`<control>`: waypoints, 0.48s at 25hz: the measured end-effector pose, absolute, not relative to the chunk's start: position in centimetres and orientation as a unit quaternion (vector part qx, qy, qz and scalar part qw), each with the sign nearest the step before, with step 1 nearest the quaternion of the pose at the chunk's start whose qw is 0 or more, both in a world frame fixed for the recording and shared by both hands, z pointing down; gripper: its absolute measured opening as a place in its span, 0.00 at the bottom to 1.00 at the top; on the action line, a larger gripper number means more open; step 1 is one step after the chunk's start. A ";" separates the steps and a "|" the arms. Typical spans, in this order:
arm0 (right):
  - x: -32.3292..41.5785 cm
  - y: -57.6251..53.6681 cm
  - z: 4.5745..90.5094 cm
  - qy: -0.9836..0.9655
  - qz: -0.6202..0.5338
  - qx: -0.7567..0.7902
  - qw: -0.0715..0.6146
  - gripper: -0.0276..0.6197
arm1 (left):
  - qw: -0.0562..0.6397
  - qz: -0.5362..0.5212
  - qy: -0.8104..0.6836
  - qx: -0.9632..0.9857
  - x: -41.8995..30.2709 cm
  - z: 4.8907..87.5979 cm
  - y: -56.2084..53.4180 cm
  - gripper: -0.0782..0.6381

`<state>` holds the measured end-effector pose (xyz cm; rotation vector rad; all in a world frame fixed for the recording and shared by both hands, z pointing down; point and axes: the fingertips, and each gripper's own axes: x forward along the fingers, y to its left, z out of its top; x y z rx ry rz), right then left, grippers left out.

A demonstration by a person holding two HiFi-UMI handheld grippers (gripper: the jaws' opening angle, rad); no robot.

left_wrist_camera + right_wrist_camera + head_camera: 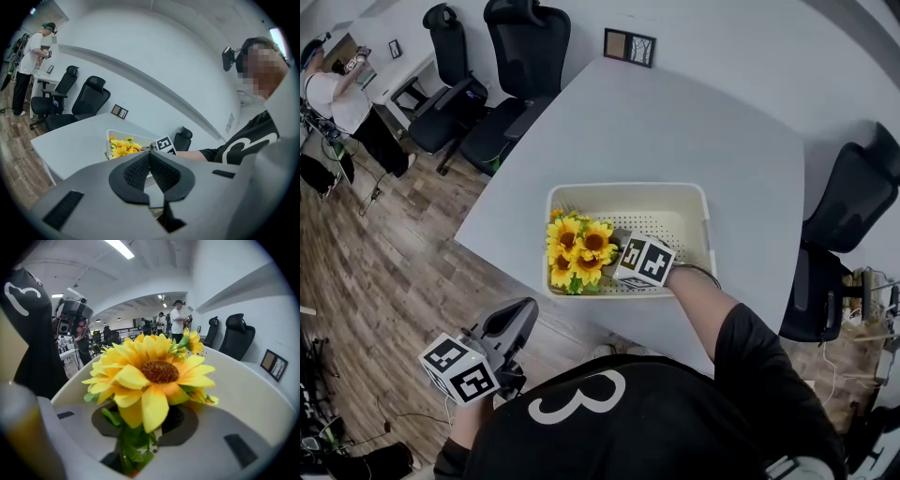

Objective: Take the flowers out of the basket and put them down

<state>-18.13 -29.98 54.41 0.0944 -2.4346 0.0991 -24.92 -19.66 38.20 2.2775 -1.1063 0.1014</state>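
Note:
A bunch of yellow sunflowers [579,248] lies at the front left of a cream perforated basket [628,187] on the white table [675,122]. My right gripper [614,246] reaches into the basket from the right, its marker cube just beside the blooms. In the right gripper view the green stems and leaves fill the gap of my right gripper [140,420], and the big bloom [159,371] hides most of the pads. My left gripper [525,305] hangs off the table's near-left edge, away from the basket. Its pads [140,168] meet with nothing between them.
Black office chairs stand at the table's far side [525,47] and right side [853,197]. A small framed picture [629,47] sits at the table's far edge. A person [337,94] stands far off at the left on the wooden floor.

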 end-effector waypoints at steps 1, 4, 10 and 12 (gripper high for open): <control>-18.1 -30.0 54.3 -0.937 0.035 0.038 0.345 0.28 | 0.298 0.038 -0.416 0.859 -25.0 38.1 -19.7 0.13; -18.0 -30.1 54.2 -0.935 0.027 0.043 0.350 0.27 | 0.295 0.040 -0.412 0.861 -25.2 38.2 -19.8 0.13; -17.9 -30.0 53.6 -0.931 0.003 0.049 0.361 0.26 | 0.293 0.037 -0.403 0.866 -25.7 38.1 -19.9 0.13; -17.7 -29.9 53.3 -0.929 -0.008 0.053 0.367 0.26 | 0.294 0.039 -0.399 0.868 -25.8 38.2 -19.8 0.13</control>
